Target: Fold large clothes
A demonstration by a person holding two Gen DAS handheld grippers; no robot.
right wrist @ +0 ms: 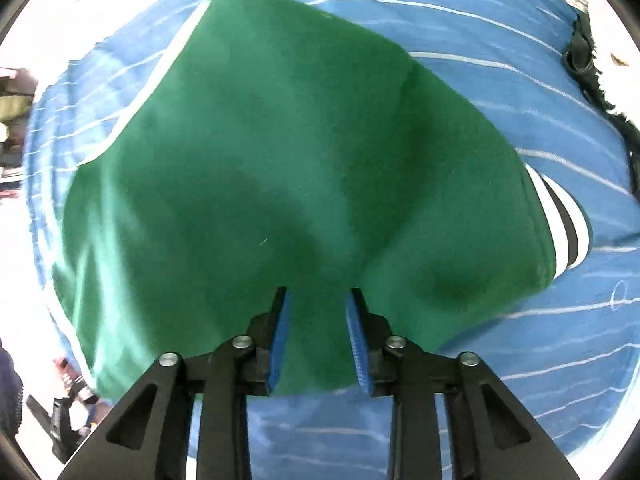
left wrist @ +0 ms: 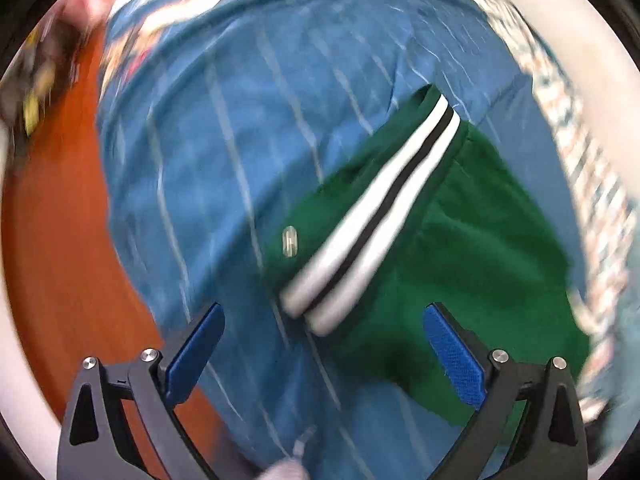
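Observation:
A green garment [left wrist: 472, 248] with a white-and-black striped band [left wrist: 384, 208] lies on a blue cloth with thin white stripes [left wrist: 240, 140]. My left gripper [left wrist: 322, 316] is wide open just above the cloth, its blue pads [left wrist: 196, 356] on either side of the band's near end, holding nothing. In the right wrist view the green garment [right wrist: 280, 160] fills the middle, with the striped band [right wrist: 564, 224] at its right edge. My right gripper [right wrist: 318, 300] has its jaws part open over the garment's near edge; the fabric runs between the pads, not pinched.
The blue striped cloth [right wrist: 520, 360] covers the work surface. An orange-red floor or mat [left wrist: 68, 260] shows at the left. A patterned fabric edge [left wrist: 592, 184] runs along the right. A black fuzzy strap [right wrist: 596, 76] lies at the far right. Dark clutter [right wrist: 68, 408] sits at lower left.

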